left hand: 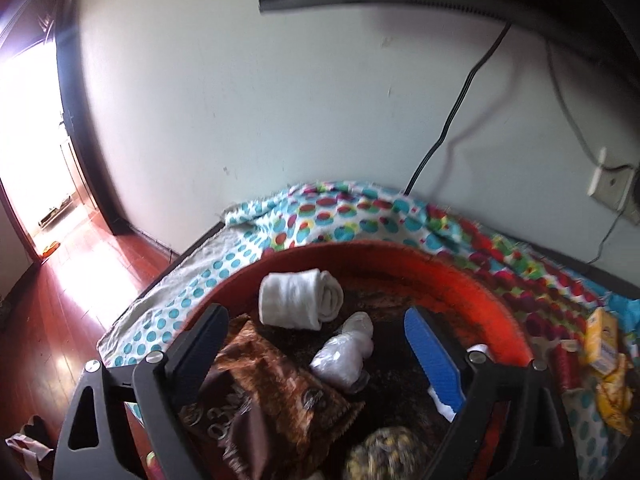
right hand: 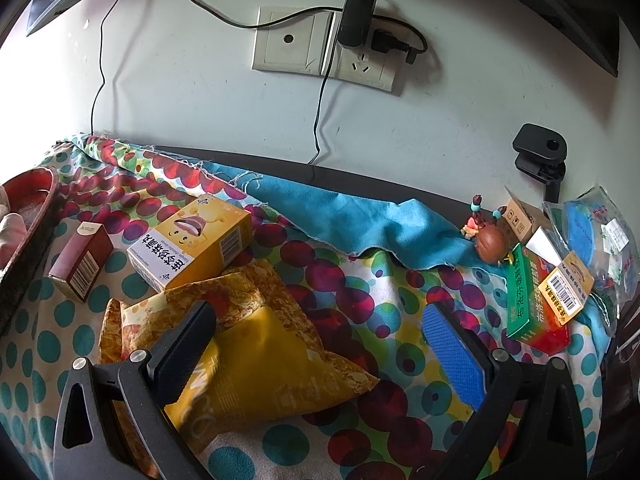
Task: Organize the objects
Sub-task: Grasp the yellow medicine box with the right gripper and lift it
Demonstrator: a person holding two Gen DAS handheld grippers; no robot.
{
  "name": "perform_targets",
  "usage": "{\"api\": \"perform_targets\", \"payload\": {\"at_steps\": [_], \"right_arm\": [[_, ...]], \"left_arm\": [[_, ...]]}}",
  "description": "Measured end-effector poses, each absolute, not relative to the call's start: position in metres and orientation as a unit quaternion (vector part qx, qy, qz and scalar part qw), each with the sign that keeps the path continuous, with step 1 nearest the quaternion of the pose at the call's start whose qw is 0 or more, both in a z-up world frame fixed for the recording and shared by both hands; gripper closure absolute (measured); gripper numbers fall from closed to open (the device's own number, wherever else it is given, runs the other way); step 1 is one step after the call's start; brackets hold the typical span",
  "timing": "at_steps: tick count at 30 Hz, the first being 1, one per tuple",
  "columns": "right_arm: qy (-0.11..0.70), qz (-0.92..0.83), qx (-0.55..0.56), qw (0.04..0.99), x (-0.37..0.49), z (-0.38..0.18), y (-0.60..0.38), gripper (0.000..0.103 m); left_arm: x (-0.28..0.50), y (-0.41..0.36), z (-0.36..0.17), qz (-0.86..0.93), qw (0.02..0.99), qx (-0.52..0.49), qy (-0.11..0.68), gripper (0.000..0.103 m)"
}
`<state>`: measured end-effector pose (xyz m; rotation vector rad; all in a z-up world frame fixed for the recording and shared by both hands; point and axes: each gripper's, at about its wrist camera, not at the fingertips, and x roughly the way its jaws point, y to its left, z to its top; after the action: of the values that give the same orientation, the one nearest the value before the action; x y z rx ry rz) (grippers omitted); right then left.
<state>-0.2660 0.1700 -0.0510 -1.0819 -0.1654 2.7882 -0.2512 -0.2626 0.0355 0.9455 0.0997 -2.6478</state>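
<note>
Left hand-held gripper (left hand: 316,352) spread over red basin (left hand: 460,280) | right hand-held gripper (right hand: 320,344) spread

A pale wall (left hand: 248,120) with sockets (right hand: 324,46), glossy red wooden floor (left hand: 60,320), bright doorway (left hand: 32,120).

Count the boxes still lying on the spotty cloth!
4: yellow box and maroon box near the red tray, green box and small cardboard box far right. More may hide.
</note>
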Motion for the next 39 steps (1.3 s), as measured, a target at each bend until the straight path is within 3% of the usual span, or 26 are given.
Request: {"api": "perform_targets", "payload": {"at_steps": [7, 13, 19, 22, 25, 29, 31, 33, 34, 37, 39], "right_arm": [[-0.046, 0.931, -0.358, 0.056, -0.266, -0.05, 0.171, 0.0], [-0.019, 0.929, -0.369, -0.009, -0.259, -0.053, 0.172, 0.0], [-0.098, 0.93, -0.353, -0.031, -0.247, -0.047, 0.137, 0.0], [-0.096, 0.927, -0.36, -0.046, -0.262, -0.034, 0.13, 0.0], [-0.045, 0.912, -0.403, -0.066, -0.295, -0.024, 0.127, 0.0], [0.032, 0.862, -0.506, -0.014, -0.343, -0.052, 0.128, 0.0], [0.096, 0.855, -0.51, -0.008, -0.353, -0.062, 0.133, 0.0], [0.101, 0.85, -0.516, 0.023, -0.362, -0.069, 0.13, 0.0], [0.095, 0.848, -0.52, 0.03, -0.367, -0.07, 0.127, 0.003], [0.072, 0.852, -0.517, 0.025, -0.372, -0.068, 0.117, 0.028], [0.057, 0.858, -0.51, 0.018, -0.371, -0.066, 0.112, 0.034]], "left_arm": [[-0.134, -0.222, 0.073, -0.955, 0.146, 0.258, 0.028, 0.011], [-0.053, -0.172, 0.031, -0.96, 0.095, 0.261, 0.043, 0.011], [-0.031, -0.146, -0.012, -0.953, 0.057, 0.291, 0.059, 0.011], [-0.033, -0.142, -0.025, -0.95, 0.045, 0.302, 0.058, 0.011], [-0.033, -0.141, -0.032, -0.95, 0.039, 0.305, 0.062, 0.011], [-0.035, -0.138, -0.034, -0.949, 0.031, 0.309, 0.053, 0.011], [-0.033, -0.139, -0.032, -0.951, 0.03, 0.304, 0.054, 0.011], [-0.031, -0.143, -0.032, -0.951, 0.029, 0.301, 0.066, 0.011], [-0.032, -0.144, -0.032, -0.95, 0.026, 0.304, 0.071, 0.011], [-0.034, -0.146, -0.032, -0.949, 0.025, 0.306, 0.074, 0.011], [-0.034, -0.146, -0.032, -0.949, 0.022, 0.306, 0.075, 0.011]]}}
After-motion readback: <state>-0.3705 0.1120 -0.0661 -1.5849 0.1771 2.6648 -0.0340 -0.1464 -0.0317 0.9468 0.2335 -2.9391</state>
